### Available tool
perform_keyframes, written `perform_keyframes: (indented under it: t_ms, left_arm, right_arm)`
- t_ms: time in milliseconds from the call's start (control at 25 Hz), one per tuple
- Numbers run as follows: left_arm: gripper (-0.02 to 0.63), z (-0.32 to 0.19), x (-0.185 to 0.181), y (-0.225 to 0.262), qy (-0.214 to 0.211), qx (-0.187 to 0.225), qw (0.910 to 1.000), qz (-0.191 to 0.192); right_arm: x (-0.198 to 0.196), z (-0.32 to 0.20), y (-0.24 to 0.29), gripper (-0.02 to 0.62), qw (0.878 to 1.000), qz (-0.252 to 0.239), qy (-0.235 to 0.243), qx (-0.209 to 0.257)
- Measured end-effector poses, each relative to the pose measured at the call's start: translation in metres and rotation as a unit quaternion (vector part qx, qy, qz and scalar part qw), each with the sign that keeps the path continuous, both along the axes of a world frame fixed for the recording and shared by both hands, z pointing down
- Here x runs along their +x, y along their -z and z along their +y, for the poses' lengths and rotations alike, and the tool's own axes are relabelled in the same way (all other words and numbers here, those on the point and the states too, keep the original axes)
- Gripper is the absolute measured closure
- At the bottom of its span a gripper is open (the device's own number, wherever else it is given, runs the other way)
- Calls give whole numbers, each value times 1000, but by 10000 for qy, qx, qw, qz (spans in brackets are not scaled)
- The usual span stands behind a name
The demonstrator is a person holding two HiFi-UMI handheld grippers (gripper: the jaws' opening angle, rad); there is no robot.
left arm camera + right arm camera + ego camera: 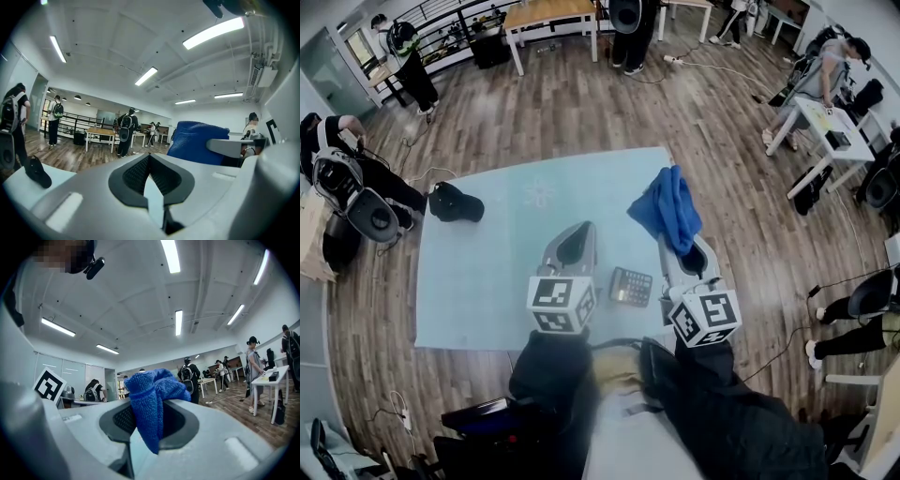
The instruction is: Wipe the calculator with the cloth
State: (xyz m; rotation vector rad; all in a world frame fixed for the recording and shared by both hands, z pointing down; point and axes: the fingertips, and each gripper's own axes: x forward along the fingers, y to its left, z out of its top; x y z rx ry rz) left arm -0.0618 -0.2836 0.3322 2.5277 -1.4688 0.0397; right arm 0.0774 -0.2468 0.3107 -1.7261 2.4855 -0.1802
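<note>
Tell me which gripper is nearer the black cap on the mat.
Left. The left gripper is to the right of the cap; the right gripper, shut on the blue cloth, is farther right, past the calculator.

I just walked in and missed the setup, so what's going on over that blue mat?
A person holds a gripper in each hand over a light blue mat. The right gripper is shut on a blue cloth and points upward, with the cloth bunched above it. The left gripper is shut and empty. The calculator lies on the mat between the two grippers, and nothing appears to touch it, so wiping is not under way. A black cap sits at the mat's left edge.
</note>
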Motion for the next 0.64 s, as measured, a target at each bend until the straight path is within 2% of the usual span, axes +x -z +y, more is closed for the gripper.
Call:
perform_keyframes:
  t_ms: [640]
  left_arm:
    - [606,12,13,-12,-110,-134,9998,-82]
  right_arm:
    - [2,13,-5,495,9999,45,93,-25]
